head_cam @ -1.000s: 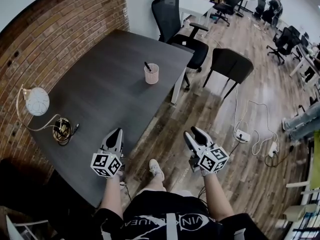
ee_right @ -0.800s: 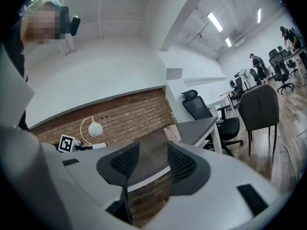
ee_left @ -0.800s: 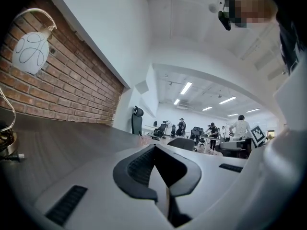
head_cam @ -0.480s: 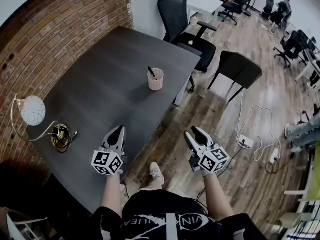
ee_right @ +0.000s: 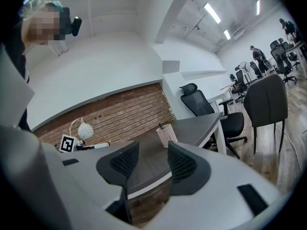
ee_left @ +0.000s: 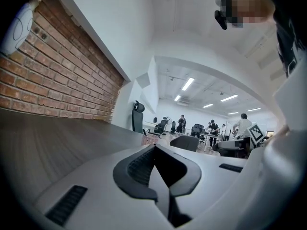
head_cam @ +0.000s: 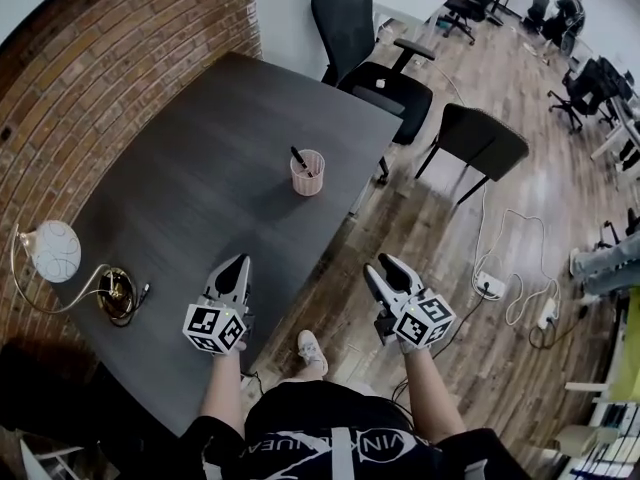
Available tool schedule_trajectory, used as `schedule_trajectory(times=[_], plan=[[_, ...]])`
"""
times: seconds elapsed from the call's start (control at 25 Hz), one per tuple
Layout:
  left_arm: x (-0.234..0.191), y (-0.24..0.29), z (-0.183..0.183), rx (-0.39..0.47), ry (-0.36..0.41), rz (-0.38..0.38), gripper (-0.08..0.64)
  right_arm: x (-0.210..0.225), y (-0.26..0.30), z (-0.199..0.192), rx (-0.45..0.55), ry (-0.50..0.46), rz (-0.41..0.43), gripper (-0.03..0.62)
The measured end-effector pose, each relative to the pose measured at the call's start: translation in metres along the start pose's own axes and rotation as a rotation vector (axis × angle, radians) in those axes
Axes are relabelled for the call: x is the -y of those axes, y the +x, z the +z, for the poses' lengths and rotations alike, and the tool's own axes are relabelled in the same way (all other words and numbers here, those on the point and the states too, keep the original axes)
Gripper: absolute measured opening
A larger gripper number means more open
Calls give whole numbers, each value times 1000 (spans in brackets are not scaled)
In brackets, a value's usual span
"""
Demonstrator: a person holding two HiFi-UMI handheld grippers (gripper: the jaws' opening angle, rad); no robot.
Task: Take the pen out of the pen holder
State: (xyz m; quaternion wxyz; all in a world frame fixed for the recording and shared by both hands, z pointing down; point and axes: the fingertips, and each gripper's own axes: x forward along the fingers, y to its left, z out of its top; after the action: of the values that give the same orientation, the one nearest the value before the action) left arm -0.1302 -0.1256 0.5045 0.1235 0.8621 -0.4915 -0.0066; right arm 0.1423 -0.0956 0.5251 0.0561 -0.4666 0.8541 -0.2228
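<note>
Bright, evenly lit from ceiling strips [ee_left: 188, 84]. Bent hard by fisheye, black at corners. Soft sheen on desk [head_cam: 200, 198]; faint shadows on floor [head_cam: 450, 238].

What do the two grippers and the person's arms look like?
The left gripper and right gripper are light grey with black ribbed pads and a cube of black-and-white square markers. The person wears a black shirt with white print.

My way across the table [head_cam: 200, 188] to the pen holder [head_cam: 307, 173] is bare; lamp [head_cam: 52, 251] and cable coil [head_cam: 118, 287] sit far left.
</note>
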Motion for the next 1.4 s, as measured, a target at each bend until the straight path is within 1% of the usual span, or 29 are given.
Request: schedule_trajectory(times=[0.44,0.76,1.08,1.4], plan=[[-34,49,3,-14,-12,6,12,23,54,17,-9,15,2,175],[-52,68,3,-11,-14,19,12,33,87,26,-5,7,17,175],[-65,86,8,-1,-22,63,12,42,128,38,-34,3,83,175],[-84,108,16,14,-29,131,12,52,181,51,-98,-47,156,175]])
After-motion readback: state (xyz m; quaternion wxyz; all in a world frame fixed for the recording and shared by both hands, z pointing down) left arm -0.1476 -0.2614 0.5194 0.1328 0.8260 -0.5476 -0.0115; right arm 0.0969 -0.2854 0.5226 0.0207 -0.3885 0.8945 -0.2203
